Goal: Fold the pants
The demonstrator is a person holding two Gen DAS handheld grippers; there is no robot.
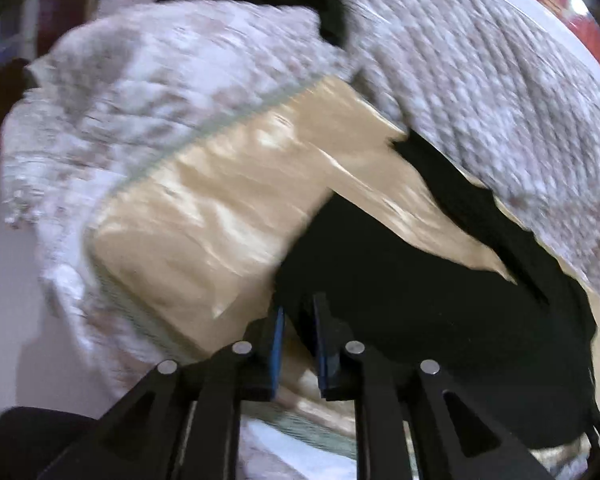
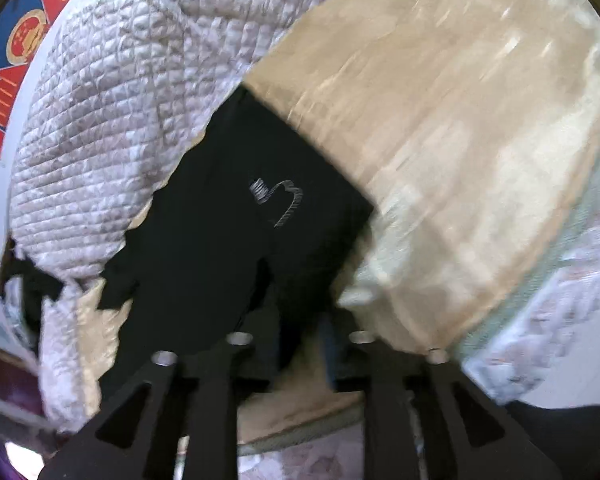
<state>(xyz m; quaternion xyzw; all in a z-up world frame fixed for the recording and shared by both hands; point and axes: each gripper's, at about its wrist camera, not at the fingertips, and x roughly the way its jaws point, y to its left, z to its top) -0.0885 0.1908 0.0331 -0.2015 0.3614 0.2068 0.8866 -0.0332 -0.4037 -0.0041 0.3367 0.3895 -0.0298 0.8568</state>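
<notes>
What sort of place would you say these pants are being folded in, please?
Most likely a bedroom at home: the black pants lie on a tan sheet spread like a bed cover, with a white quilted blanket bunched beside them. A red and blue patterned hanging shows behind.

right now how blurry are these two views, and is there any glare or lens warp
Left wrist view: motion smear across the quilt and tan sheet, shiny streaks on the tan; the tongs stay fairly crisp. Right wrist view: tan sheet heavily streaked, the black pants sharper, their pale stitched mark readable. Both views bow outward with dark fisheye corners.
</notes>
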